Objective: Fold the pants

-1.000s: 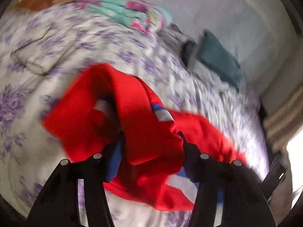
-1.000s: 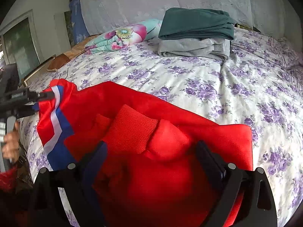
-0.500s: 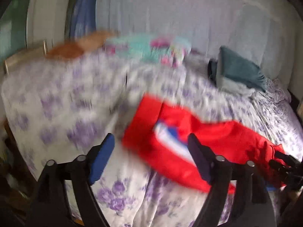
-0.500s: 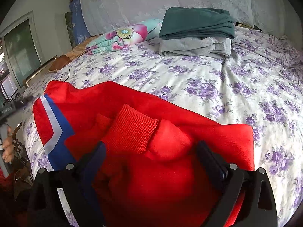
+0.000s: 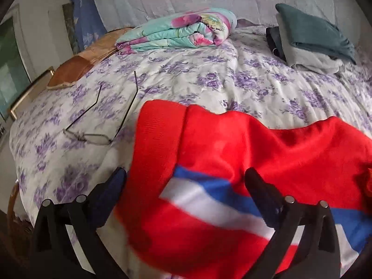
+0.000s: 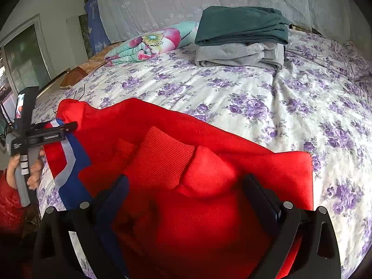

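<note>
**Left wrist view: gripper opening over red pants on the bed**

Left wrist view showing the left gripper [image 5: 186,181] opening, jaws spread wide over the pants [image 5: 232,162], cloth lying between them but not pinched. Right wrist view showing the right gripper [image 6: 186,190] spread wide astride a bunched red fold, pads not visibly pressing; released, by the look of it.

Pants lying crumpled across the near edge of the bed [image 6: 232,93], striped side toward the left gripper.

Risking, as a judgement: loose cloth sliding off the near edge, since nothing is pinning it; layers bunching rather than lying flat; glasses [image 5: 97,125] sitting just beside the pants, liable to be dragged or crushed.

Flowered sheet rumpled and soft. Folded clothes [image 6: 241,37] and a quilt [image 5: 181,32] lying well apart, toward the curtained wall.
</note>
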The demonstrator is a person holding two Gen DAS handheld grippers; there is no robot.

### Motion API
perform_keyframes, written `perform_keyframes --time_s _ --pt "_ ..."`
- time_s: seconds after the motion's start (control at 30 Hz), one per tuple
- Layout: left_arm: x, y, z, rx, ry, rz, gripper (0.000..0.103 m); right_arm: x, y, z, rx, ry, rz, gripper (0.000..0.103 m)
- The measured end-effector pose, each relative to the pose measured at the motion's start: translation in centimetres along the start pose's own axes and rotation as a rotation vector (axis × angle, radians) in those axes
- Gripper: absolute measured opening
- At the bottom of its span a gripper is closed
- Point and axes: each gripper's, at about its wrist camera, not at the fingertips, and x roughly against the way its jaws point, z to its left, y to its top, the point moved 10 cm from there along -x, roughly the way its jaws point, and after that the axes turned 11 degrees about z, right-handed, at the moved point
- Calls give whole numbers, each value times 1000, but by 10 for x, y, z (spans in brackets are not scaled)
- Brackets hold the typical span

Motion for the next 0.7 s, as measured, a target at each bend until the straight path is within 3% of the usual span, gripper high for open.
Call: perform_keyframes --time_s 0.2,0.5,0.7 --pt "30 -18 11 12 25 -70 99 0 0 0 0 -1 2 100" --pt "7 -40 14 40 -26 16 99 1 0 0 0 -1 3 100" --pt "-1 -41 12 48 -11 2 99 0 0 -1 -2 2 3 100"
